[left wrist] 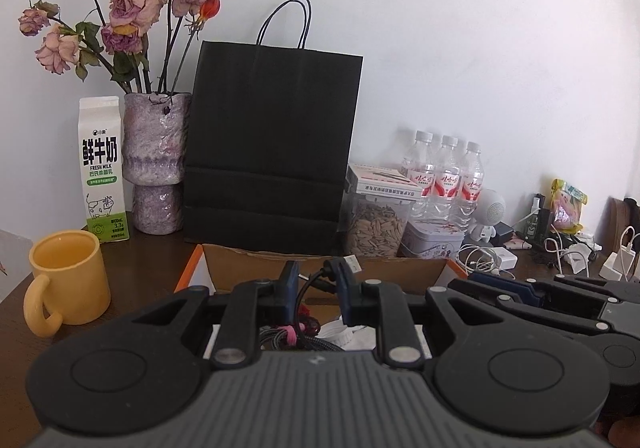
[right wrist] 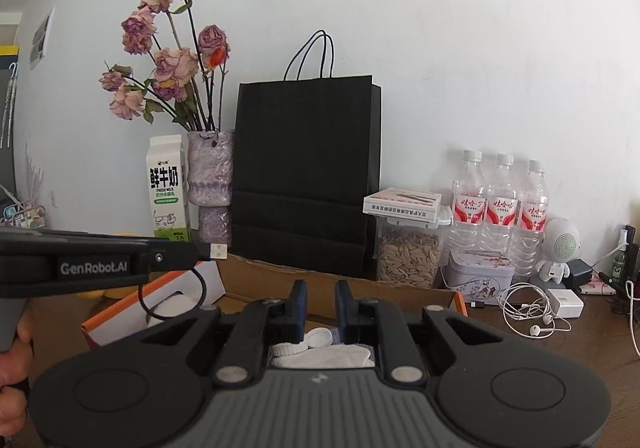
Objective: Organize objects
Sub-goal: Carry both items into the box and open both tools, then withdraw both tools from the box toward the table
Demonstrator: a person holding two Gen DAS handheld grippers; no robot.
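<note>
Black cable held over open cardboard box on crowded counter

The left tongs [left wrist: 316,280] are clamped on a black USB cable [left wrist: 347,263], its silver plug jutting past the fingertips above the cardboard box [left wrist: 400,272]. The right wrist view shows this from the side: the left tongs [right wrist: 200,254] reach in level from the left edge, the plug [right wrist: 218,250] poking out and the cable looping down toward the box [right wrist: 360,288], with a person's hand [right wrist: 16,360] gripping the handle. Only the left wrist view shows the yellow mug [left wrist: 70,276] beside the box and a coiled cable bundle with a pink tie [left wrist: 294,336] inside it. Only the right wrist view shows white caps and folded cloth [right wrist: 320,352] lying in the box, white earphones [right wrist: 528,308] and a white charger [right wrist: 566,302] on the wooden counter [right wrist: 580,348]. The right tongs [right wrist: 321,304] hover low over the box, pointing slightly downward, jaws a narrow gap apart with nothing between them. Both views share the black paper bag [left wrist: 272,148], milk carton [left wrist: 102,168], vase of dried roses [left wrist: 156,160], seed jar [left wrist: 376,228] and three water bottles [left wrist: 448,176] against the wall
</note>
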